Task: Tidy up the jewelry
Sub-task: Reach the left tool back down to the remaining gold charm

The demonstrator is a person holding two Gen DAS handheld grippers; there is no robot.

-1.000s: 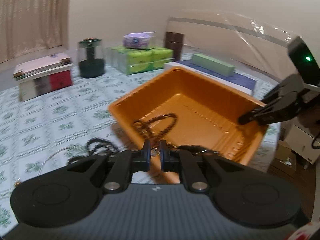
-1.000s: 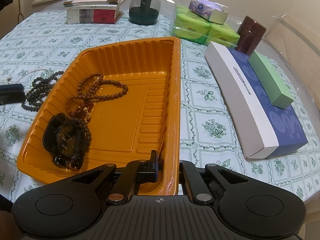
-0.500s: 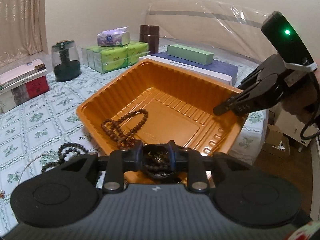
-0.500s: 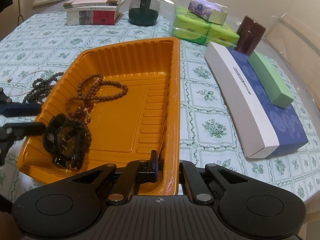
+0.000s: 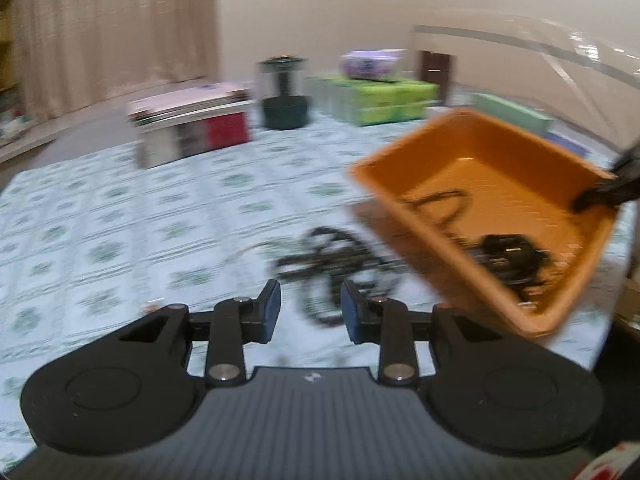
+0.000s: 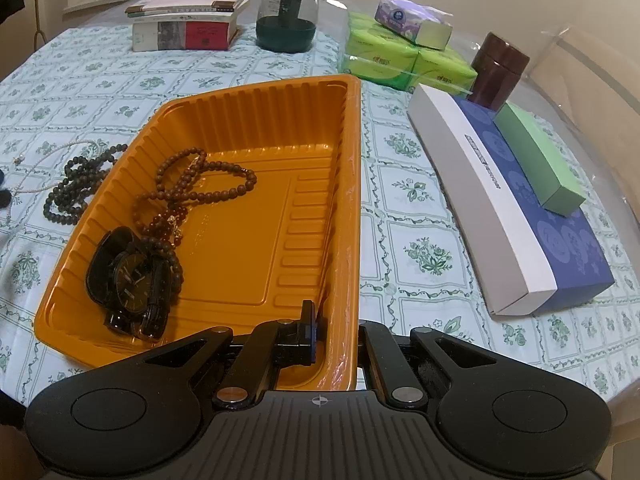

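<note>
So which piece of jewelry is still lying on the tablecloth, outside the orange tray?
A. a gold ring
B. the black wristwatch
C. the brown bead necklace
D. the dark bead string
D: the dark bead string lies on the tablecloth just left of the orange tray, while the black wristwatch and brown bead necklace are inside it.

The orange tray (image 6: 348, 184) is glossy ribbed plastic. Matt wooden-looking beads (image 6: 200, 188) lie inside by a shiny black watch (image 6: 130, 276). The tablecloth (image 6: 416, 240) looks smooth; the grippers are matt black plastic.
</note>
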